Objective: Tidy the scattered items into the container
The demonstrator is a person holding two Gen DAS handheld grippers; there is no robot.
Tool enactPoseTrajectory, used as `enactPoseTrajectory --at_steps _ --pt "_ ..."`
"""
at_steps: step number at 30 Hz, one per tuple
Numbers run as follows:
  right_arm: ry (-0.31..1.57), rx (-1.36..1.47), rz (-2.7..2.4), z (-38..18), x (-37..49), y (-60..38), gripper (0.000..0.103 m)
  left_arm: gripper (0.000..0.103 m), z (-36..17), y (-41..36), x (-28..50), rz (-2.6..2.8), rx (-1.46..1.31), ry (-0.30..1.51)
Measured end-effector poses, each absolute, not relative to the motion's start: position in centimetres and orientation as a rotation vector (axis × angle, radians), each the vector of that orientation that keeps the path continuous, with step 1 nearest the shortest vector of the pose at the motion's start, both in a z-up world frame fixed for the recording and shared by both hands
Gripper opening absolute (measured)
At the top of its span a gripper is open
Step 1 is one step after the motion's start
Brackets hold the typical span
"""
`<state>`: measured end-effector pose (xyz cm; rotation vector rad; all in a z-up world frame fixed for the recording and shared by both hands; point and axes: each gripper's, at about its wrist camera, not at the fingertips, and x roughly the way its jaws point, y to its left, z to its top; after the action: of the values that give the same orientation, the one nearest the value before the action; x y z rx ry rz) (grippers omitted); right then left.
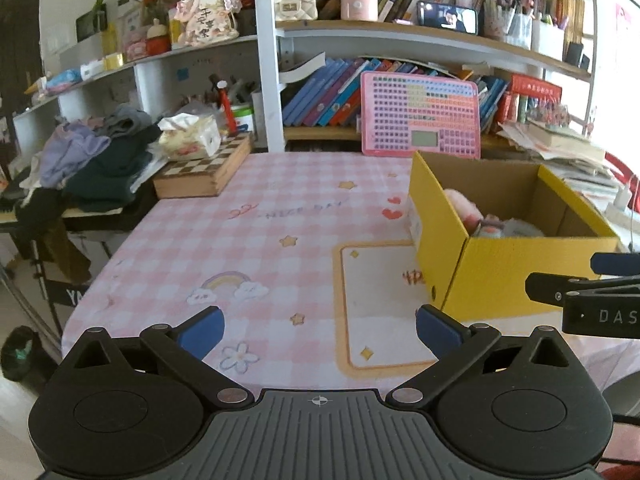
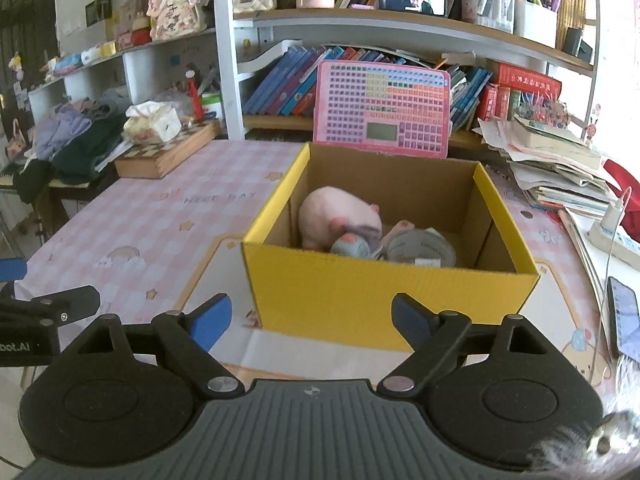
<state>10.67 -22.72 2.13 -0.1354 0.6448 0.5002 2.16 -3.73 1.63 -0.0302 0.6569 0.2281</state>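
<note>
We see the cardboard box (image 2: 390, 294) standing on the table (image 2: 160, 220), with a plush pig (image 2: 336, 216) and a tape roll (image 2: 420, 246) inside it. Behind it a keyboard toy (image 2: 382, 110) leans against the bookshelf (image 2: 360, 24). A chessboard box (image 2: 168, 152) lies far left, a phone (image 2: 624, 320) to the right.

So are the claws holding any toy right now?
No. The left gripper and right gripper are both open with nothing between them.

Worktop (image 2: 160, 224): pink checked cloth cover. Bearing: open yellow cardboard box (image 2: 384, 300); wooden chessboard case (image 2: 168, 152) at far left corner; phone (image 2: 624, 320) at right edge; stacked papers (image 2: 560, 176) far right.
</note>
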Motion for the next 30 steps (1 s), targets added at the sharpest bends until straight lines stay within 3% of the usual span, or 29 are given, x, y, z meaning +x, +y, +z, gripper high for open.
enactPoseTrajectory --at_steps 30 --pt "0.757 -0.122 0.446 0.7 6.3 -23.1 0.097 0.103 0.5 -4.1 -1.2 0.138 -0.01 0.742"
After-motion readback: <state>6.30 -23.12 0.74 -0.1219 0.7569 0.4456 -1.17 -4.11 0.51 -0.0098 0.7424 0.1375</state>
